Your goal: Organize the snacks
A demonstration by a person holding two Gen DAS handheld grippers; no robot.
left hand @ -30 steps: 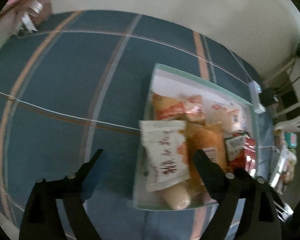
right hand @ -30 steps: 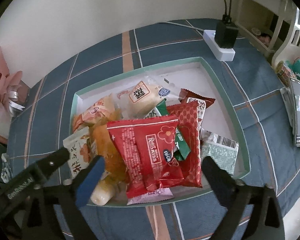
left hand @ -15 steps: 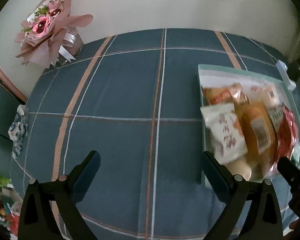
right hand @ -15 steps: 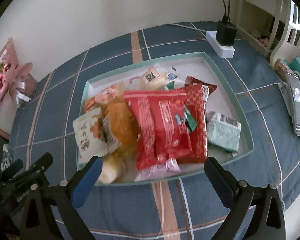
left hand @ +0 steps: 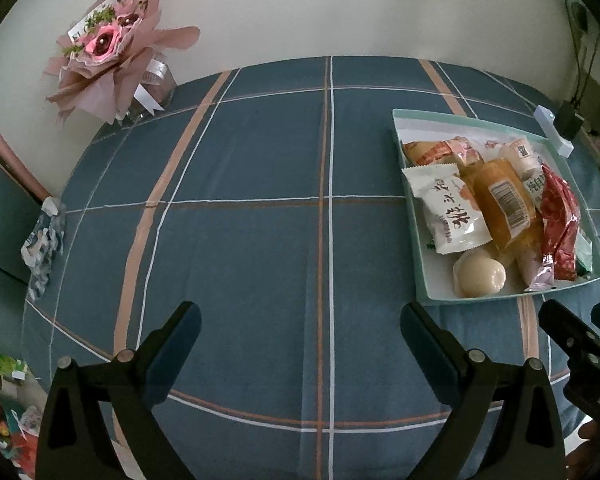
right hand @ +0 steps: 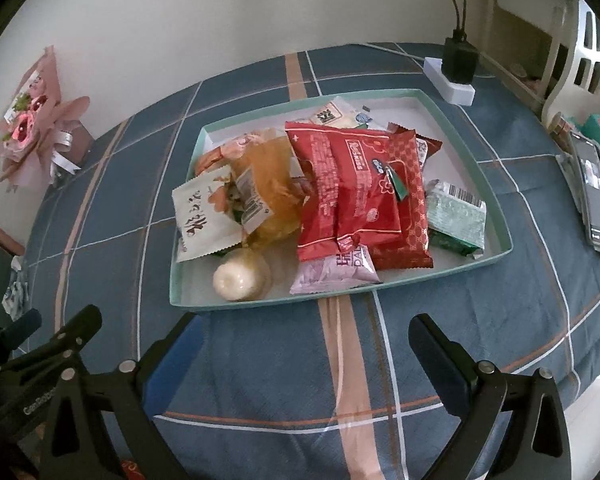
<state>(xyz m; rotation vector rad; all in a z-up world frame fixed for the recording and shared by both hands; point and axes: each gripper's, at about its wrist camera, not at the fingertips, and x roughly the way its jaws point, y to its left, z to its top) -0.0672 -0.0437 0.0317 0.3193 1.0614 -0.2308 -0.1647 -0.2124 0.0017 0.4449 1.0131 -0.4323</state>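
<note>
A teal-rimmed white tray [right hand: 496, 196] holds a heap of snack packets: a big red packet [right hand: 348, 188], an orange one [right hand: 268, 184], a white one with red script [right hand: 200, 216], a green one [right hand: 456, 212], a pale round bun [right hand: 242, 278]. The tray also shows at the right of the left wrist view [left hand: 418, 280]. My right gripper [right hand: 304, 344] is open and empty over the cloth, just in front of the tray. My left gripper [left hand: 300, 332] is open and empty over bare cloth, left of the tray.
The table has a blue plaid cloth [left hand: 260, 200]. A pink flower bouquet [left hand: 112, 48] stands at the back left. A white power strip with a black plug [right hand: 454, 76] lies behind the tray. A phone [right hand: 592, 192] lies at the right edge.
Both grippers have pulled back from the tray toward the near edge. The left one has swung left, so the tray now sits at its right. Both stay open and empty.
</note>
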